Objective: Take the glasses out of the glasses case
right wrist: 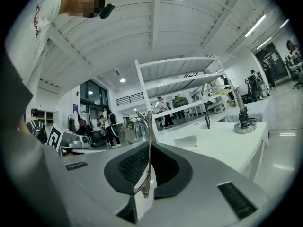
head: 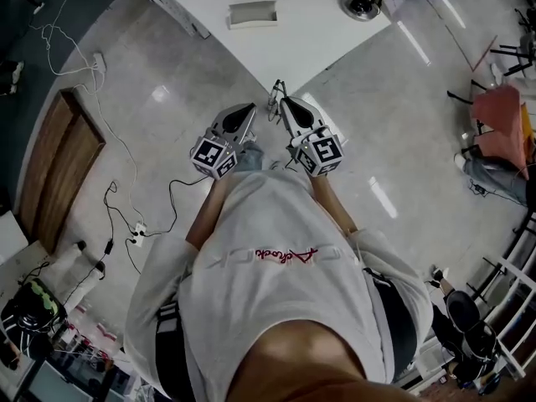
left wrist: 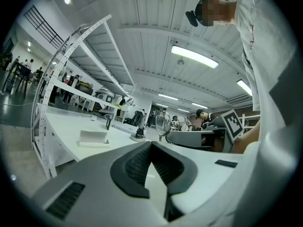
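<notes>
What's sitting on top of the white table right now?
A pale glasses case and a round-based stand sit on the white table. The case's inside cannot be made out.

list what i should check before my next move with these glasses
1. Glasses held by right gripper: ok, jaws pinch one temple.
2. Glasses out of the case: ok, case lies apart on the table.
3. Left gripper free: ok, jaws together, nothing between.
4. Grip secure: cannot tell, only the thin temple is held.
5. Table under the grippers: not ok, both are over the floor.
</notes>
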Motion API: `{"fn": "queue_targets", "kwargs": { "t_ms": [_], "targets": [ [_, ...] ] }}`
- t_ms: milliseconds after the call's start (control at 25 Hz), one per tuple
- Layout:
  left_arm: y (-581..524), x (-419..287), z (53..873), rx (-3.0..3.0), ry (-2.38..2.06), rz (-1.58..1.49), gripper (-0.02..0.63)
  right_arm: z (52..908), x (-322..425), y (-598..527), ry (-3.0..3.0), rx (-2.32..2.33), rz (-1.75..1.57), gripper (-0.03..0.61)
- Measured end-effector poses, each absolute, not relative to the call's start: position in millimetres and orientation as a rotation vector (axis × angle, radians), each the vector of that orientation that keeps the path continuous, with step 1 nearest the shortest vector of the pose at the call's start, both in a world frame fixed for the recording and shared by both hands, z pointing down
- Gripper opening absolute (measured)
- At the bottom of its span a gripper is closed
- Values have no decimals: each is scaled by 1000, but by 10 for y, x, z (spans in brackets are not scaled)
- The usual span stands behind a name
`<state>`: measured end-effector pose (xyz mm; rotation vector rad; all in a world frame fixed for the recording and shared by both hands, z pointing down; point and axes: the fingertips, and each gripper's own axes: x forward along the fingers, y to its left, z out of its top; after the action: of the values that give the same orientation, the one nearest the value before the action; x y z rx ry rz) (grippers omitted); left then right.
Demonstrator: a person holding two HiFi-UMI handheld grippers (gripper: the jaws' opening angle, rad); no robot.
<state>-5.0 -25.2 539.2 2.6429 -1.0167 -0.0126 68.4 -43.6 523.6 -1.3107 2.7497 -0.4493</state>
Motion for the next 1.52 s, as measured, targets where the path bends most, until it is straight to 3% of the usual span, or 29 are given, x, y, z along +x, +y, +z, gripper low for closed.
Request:
{"fn": "queue_targets", "kwargs": {
  "t_ms": [720, 1520],
  "targets": [
    [797, 212, 5384, 2662, -1074, -23, 12, 5183, 901, 584, 2781, -1240, -391, 37],
    [1065, 251, 5317, 2713, -1075, -41, 12, 5081, 879, 842, 2801, -1231, -291, 37]
  ]
}}
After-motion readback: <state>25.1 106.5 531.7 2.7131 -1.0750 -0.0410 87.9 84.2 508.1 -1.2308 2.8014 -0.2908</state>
